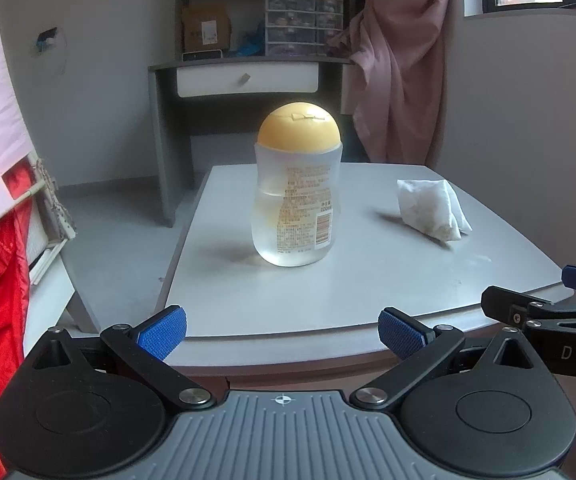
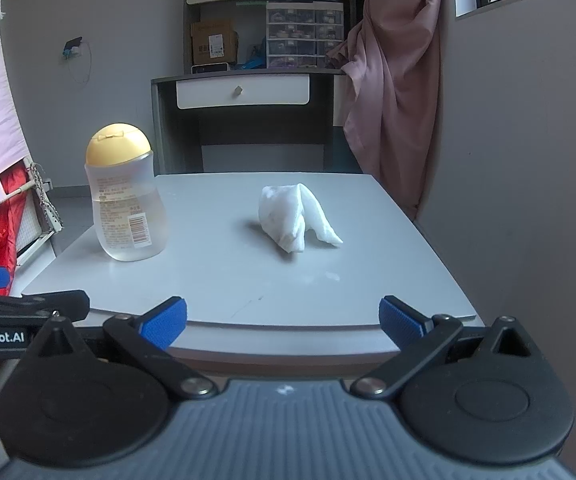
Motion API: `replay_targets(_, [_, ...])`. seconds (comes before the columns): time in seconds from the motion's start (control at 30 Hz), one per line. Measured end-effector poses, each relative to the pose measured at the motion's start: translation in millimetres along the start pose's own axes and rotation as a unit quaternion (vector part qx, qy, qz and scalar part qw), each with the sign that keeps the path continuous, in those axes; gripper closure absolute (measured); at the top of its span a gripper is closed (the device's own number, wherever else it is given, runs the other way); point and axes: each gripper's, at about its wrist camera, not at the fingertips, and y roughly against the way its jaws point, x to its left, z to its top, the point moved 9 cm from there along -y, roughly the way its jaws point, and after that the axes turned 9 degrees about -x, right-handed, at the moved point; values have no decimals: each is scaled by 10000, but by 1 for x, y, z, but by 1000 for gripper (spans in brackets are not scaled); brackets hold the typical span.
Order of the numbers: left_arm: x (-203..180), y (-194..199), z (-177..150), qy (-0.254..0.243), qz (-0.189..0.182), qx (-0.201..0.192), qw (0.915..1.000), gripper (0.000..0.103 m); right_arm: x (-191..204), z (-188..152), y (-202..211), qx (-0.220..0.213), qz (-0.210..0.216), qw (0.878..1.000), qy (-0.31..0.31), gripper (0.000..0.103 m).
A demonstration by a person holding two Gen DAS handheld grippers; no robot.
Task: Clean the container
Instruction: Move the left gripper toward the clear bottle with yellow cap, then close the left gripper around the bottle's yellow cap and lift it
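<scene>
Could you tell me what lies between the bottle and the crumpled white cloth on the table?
Nothing: only bare tabletop separates the yellow-capped bottle from the crumpled white cloth, clearest in the right wrist view.

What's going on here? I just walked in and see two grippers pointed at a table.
Nothing is being handled at this moment. The left hand-held gripper is open and faces the clear bottle with the yellow cap, which stands upright on the white table. The right hand-held gripper is open too, facing the crumpled white cloth that lies apart from the bottle. Both sit at the table's near edge, so the cleaning looks not yet begun.
</scene>
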Motion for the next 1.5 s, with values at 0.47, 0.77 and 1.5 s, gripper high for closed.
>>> replay_targets(0.47, [2,6,52,-92,-829,-1043,9910,0,-3,3,-4,-53,-75,10000,-8,0])
replay_targets(0.77, [-7,-24,73,-488,-1564,-1319,9776,0,-4,7,-12,-61,-110,9999,-3,0])
replay_targets(1.5, [8,-86,99,-379,-2712,-1481,9503,0,-3,12,-33,35,-25,9999,-158,0])
